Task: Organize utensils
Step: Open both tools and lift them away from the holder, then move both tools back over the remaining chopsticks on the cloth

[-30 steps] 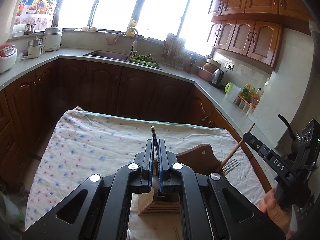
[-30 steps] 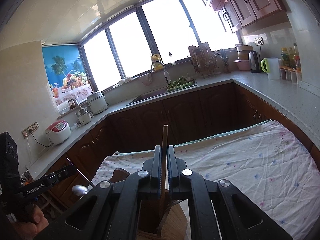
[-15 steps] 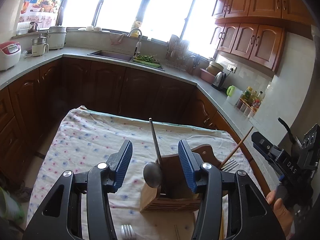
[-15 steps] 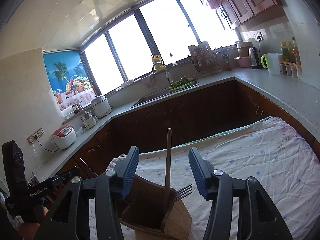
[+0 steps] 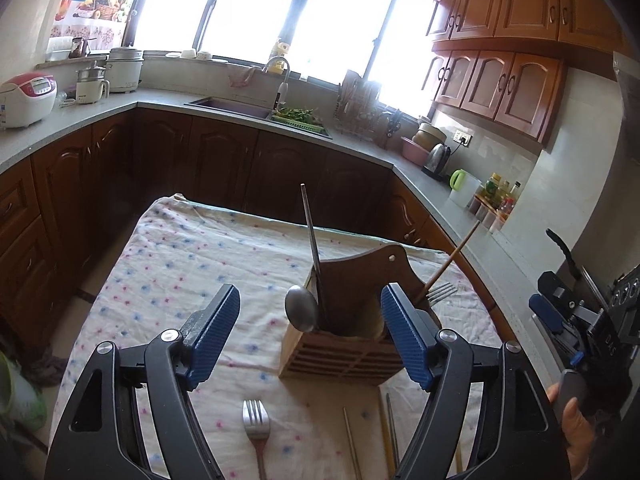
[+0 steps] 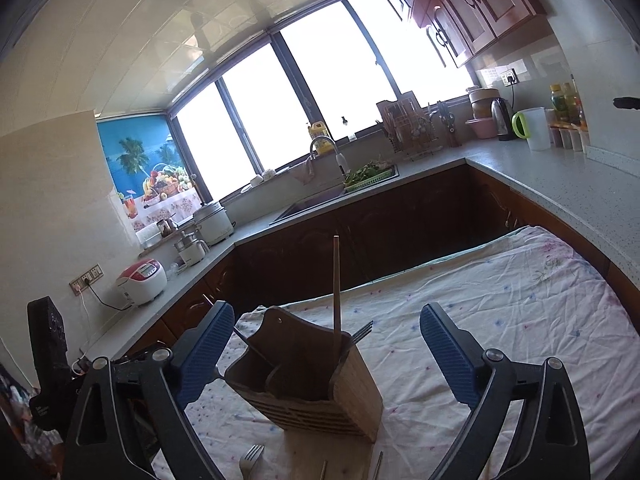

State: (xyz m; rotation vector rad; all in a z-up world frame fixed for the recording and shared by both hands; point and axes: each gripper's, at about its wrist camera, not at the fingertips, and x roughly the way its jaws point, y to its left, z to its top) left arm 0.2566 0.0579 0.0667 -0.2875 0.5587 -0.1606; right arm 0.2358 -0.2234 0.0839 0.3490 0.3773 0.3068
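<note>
A wooden utensil holder [image 5: 340, 344] was seen standing upright on the floral cloth [image 5: 168, 264] that covered the tabletop. In the left wrist view a metal spoon [image 5: 302, 312] was found bowl-up in the holder's left compartment, its bowl leaning over the front rim, with a dark metal rod [image 5: 310, 236] rising beside it. A wooden chopstick [image 5: 452, 260] and the tines of a fork [image 5: 440, 292] were seen slanting out of the right side of the holder.

The left claw [image 5: 310, 336] was held wide, its jaws having just been opening; the holder stood beyond and between the blue pads [image 5: 212, 332], untouched by them. The right claw [image 6: 326, 356] was likewise spread wide after its jaws had just been opening, and nothing was gripped; the chopstick [image 6: 337, 292] stood free in the holder [image 6: 308, 392] between its pads [image 6: 444, 356].

On the cloth just in front of the holder, a second fork [image 5: 256, 428] was seen lying with tines pointing towards the holder, and several loose chopsticks [image 5: 352, 448] were laid to its right. A hand [image 5: 572, 428] was seen at the right edge, wrapped around the other claw's grip.
</note>
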